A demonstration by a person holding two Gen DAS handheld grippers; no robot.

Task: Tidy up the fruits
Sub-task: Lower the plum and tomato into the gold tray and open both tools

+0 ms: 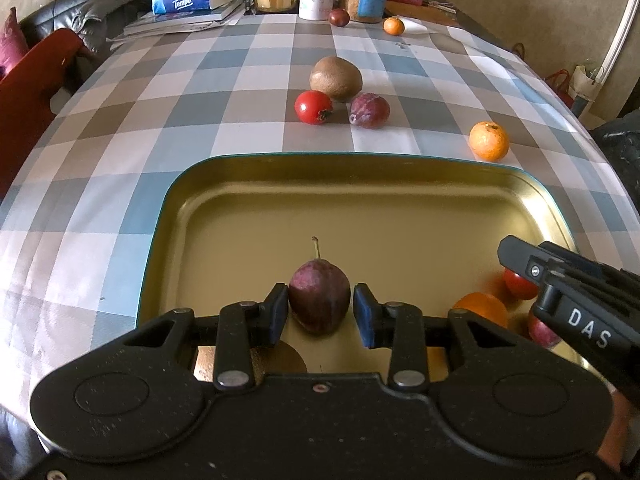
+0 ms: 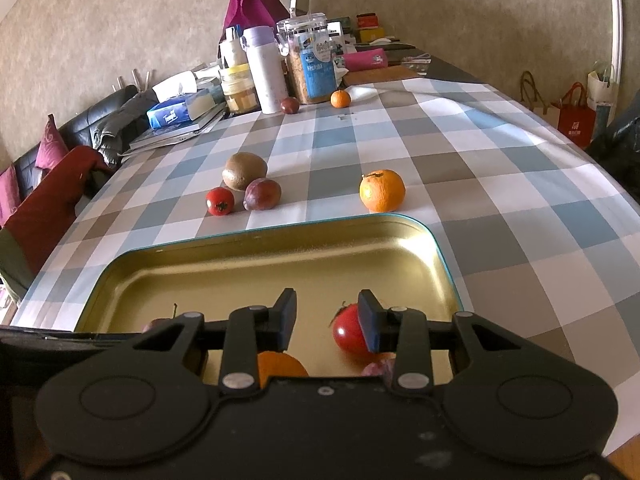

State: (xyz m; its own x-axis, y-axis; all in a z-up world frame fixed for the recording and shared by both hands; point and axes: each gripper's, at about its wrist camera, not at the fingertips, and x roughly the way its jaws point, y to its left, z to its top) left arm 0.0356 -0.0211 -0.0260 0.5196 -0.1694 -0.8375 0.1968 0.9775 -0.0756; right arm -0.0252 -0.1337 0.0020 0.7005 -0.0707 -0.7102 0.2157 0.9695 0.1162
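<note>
Left wrist view: left tongs (image 1: pixel 320 312) released around a matte stemmed plum (image 1: pixel 319 300) in the glossy gold tin tray (image 1: pixel 240 208).

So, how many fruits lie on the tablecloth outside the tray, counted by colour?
Orange fruits: 2
Bright red fruit: 1
Brown kiwi: 1
Dark purple-red fruits: 2
Total: 6

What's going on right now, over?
Left gripper jaws just off the plum sitting in the gold tray. Right gripper open, empty. Kiwi and others still on cloth. Nothing blocking.
</note>
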